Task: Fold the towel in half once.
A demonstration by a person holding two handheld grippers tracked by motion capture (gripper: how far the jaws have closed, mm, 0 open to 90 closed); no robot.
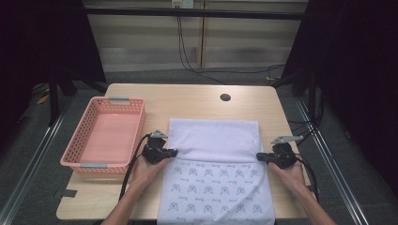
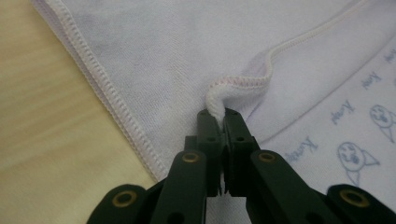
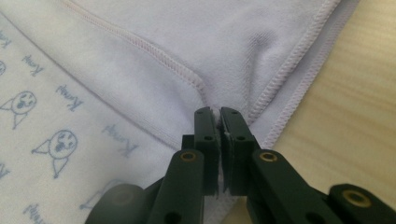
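Left claw [image 2: 218,113] is pinching the stitched hem of the white towel [image 1: 213,140], jaws pressed together on a raised bit of fold; right claw [image 3: 219,112] is likewise clamping the hem at the opposite side. The towel is lying folded over on the wooden bench [image 1: 187,101], plain side up across the far half, printed side showing nearer the person. A pink basket [image 1: 136,117] is sitting just left of the towel. Bare wood is lying beyond the far edge; grey floor [image 1: 28,154] is surrounding the bench.
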